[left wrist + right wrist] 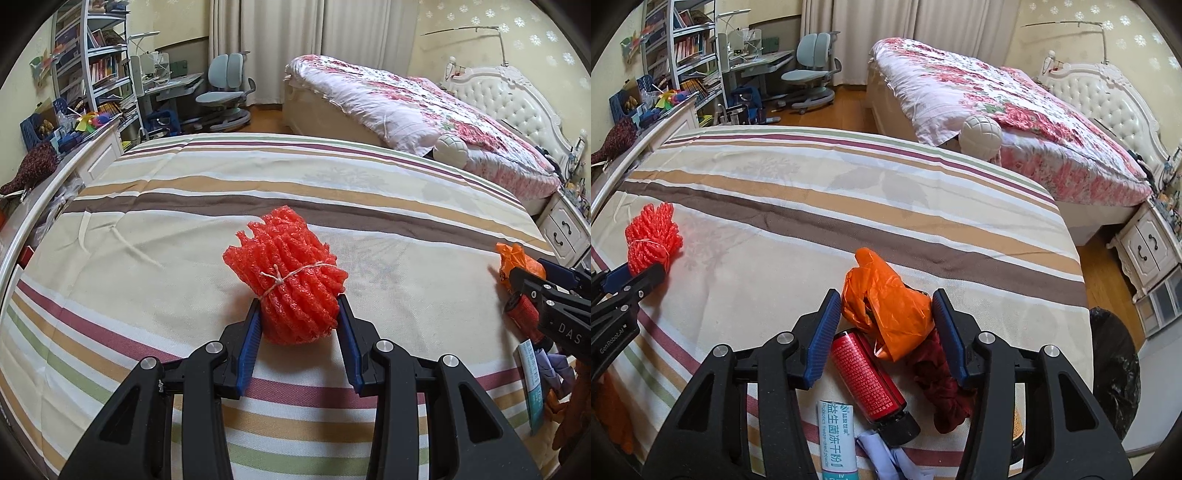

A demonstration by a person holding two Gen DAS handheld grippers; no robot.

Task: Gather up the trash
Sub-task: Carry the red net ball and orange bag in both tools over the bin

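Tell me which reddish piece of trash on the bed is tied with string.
The red foam net bundle, held between the left tongs. White string circles its middle; the orange plastic bag and red bottle have none.

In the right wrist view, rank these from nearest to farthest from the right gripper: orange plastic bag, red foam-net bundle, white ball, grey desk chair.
1. orange plastic bag, between the right gripper fingers.
2. red foam-net bundle, far left on the striped bedspread.
3. white ball, past the bedspread's far edge.
4. grey desk chair, back by the curtains.

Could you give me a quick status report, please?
Left gripper clamped on red foam netting bundle. Right gripper straddling orange bag, grip unclear. Nothing blocking.
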